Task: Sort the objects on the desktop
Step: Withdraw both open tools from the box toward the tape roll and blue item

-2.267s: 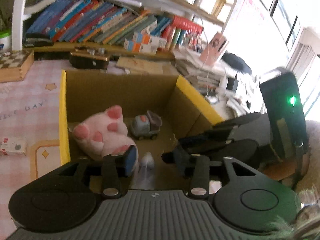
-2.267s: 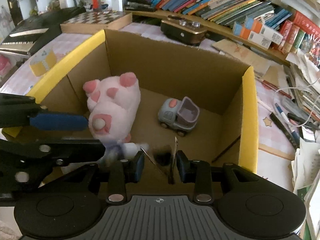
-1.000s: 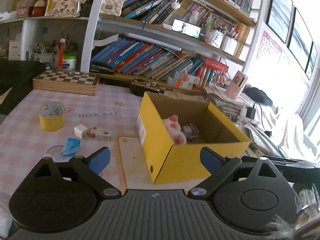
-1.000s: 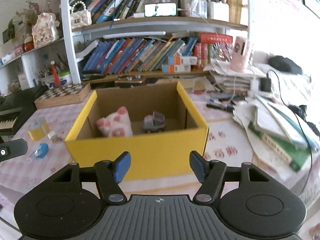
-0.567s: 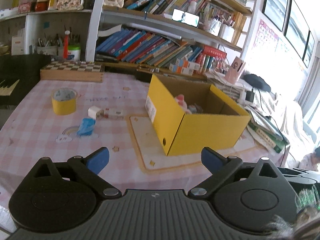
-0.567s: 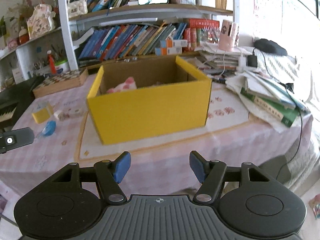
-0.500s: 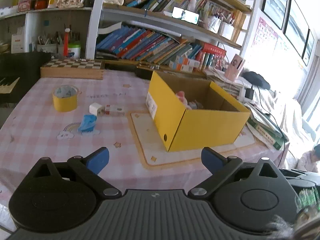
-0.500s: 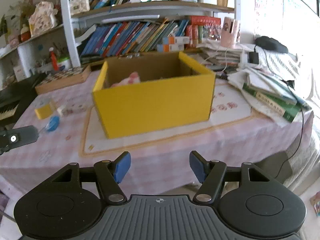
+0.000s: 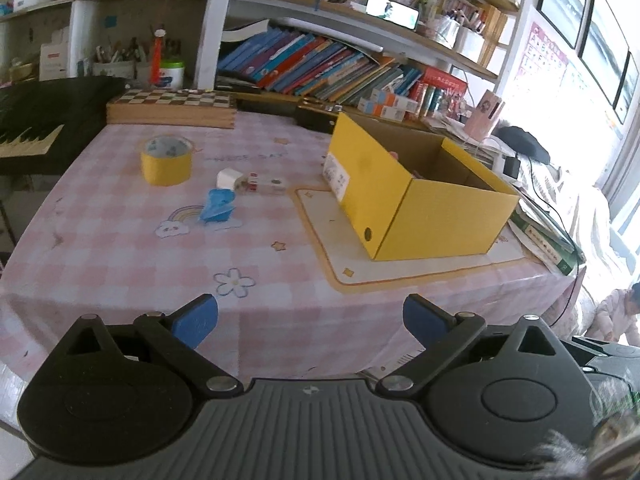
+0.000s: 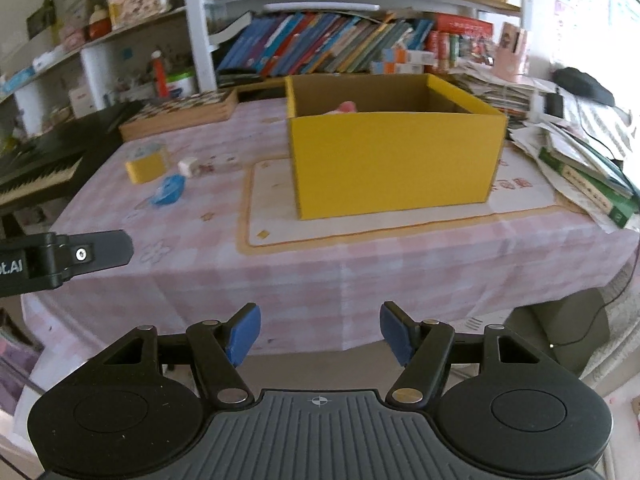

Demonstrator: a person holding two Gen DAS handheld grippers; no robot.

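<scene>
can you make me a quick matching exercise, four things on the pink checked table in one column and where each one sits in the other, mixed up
Things:
1. yellow tape roll
2. blue crumpled object
3. yellow cardboard box
4. wooden chessboard case

Places:
A. on the cream mat with the orange border
B. at the table's far edge, below the bookshelf
C. on the rainbow print
D. left of the small white block

Pairs: 1-D, 2-C, 3-A, 4-B

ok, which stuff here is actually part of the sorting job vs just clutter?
Job:
yellow box
tape roll
blue item
white charger
small red-and-white box

Lying about:
chessboard box
shelf books
keyboard
papers and green book
</scene>
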